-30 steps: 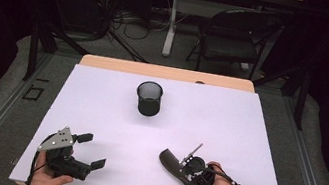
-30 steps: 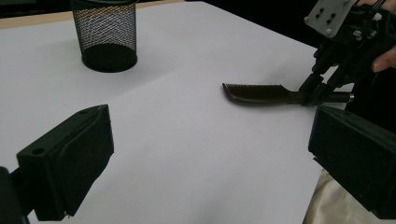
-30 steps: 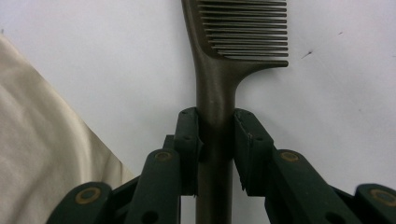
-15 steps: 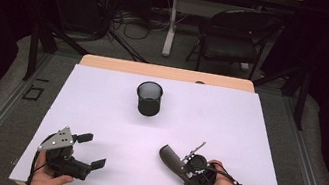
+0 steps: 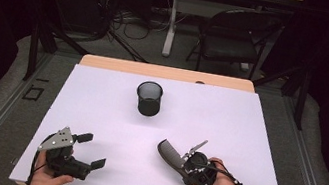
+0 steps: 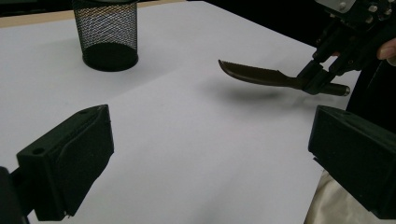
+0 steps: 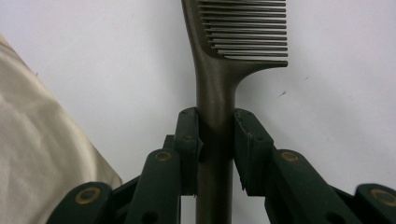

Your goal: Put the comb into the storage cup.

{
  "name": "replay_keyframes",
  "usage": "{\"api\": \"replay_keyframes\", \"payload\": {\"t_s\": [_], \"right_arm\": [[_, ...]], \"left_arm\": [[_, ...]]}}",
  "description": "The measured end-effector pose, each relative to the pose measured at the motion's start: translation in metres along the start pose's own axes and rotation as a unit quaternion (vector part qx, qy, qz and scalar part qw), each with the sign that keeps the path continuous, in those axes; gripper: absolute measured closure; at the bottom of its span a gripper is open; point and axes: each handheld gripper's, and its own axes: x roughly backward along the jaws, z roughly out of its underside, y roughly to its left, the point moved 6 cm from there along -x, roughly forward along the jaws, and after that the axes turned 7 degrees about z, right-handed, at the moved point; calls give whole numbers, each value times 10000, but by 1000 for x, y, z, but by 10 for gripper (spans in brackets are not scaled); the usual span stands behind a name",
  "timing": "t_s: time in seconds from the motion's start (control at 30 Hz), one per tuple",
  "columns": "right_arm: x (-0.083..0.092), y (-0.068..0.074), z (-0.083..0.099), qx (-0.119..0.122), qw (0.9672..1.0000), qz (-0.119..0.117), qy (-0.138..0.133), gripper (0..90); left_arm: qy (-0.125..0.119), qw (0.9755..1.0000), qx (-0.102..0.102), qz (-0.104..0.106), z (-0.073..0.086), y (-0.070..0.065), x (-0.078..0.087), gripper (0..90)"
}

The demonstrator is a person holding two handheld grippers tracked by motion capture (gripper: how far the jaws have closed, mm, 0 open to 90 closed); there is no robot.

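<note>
While the right claw is clamping the comb by its handle, well short of the mesh cup, the drop-in is pending; the left claw is idling open.

Dark grey comb, black mesh-patterned cup, white table cover, black tool

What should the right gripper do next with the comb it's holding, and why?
Probably carry the comb up and toward the mesh cup. The right gripper is shut on the comb's handle, the comb looks lifted off the white table, and the cup stands upright and open further back; the left gripper is open.
</note>
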Motion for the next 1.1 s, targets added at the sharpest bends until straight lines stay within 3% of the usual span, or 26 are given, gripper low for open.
{"api": "replay_keyframes", "payload": {"t_s": [0.23, 1.1], "right_arm": [[4, 0, -7, 26, 9995, 54, -318, 728], [14, 1, -20, 31, 9956, 95, -934, 728]], "left_arm": [[3, 10000, -3, 0, 0, 0, 0, 4], [-17, 10000, -3, -49, 0, 1, 1, 4]]}}
